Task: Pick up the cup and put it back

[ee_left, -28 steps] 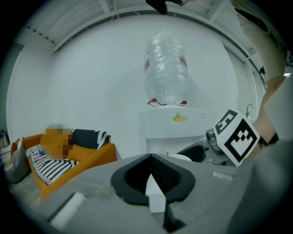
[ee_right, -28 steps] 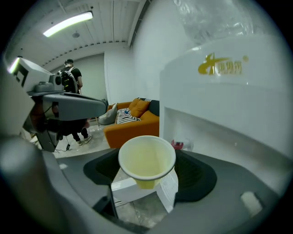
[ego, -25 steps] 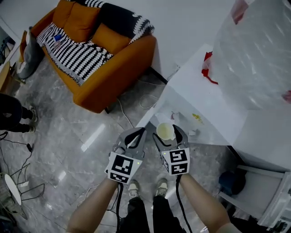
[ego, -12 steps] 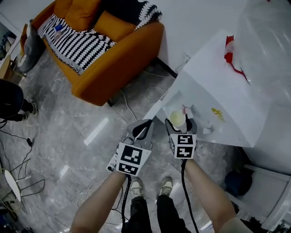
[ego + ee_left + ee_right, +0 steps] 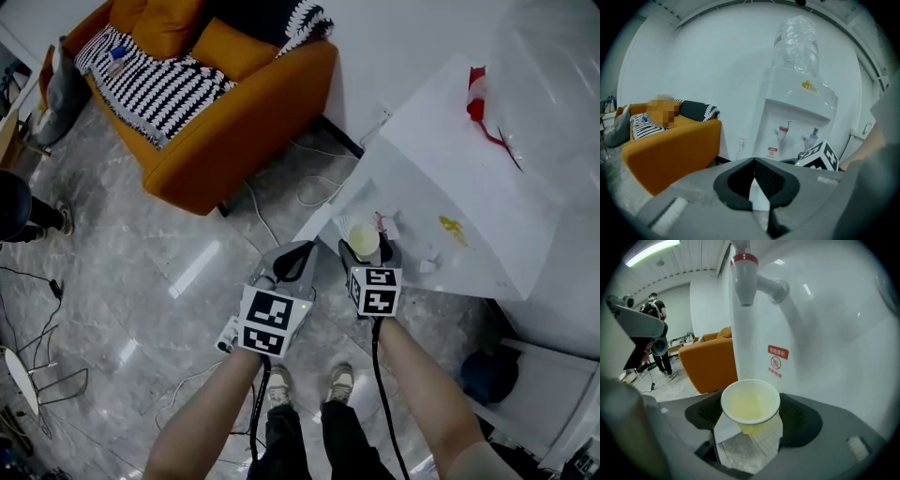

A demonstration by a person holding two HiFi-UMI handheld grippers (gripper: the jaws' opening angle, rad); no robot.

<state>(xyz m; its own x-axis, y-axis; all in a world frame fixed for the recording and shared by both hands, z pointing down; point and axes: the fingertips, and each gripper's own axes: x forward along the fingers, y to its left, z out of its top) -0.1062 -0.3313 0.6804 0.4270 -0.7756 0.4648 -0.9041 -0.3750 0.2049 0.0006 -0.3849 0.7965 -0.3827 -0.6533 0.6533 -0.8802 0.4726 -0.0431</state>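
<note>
A pale yellow paper cup (image 5: 751, 405) sits upright between the black pads of my right gripper (image 5: 755, 417), which is shut on it. The cup hangs just below the red-capped tap (image 5: 744, 273) of a white water dispenser (image 5: 825, 338). In the head view the cup (image 5: 364, 241) and right gripper (image 5: 367, 249) are at the dispenser's front (image 5: 431, 202). My left gripper (image 5: 293, 260) hovers beside it over the floor, jaws shut and empty (image 5: 753, 162). The cup's inside looks empty.
A clear water bottle (image 5: 797, 44) tops the dispenser. An orange sofa (image 5: 220, 98) with striped cushions stands to the far left. Cables (image 5: 272, 214) lie on the grey marble floor near the dispenser. A person (image 5: 658, 338) stands further off.
Both grippers have moved forward toward the dispenser. The cup in the right gripper now sits closer under the taps. The left gripper stays shut.
</note>
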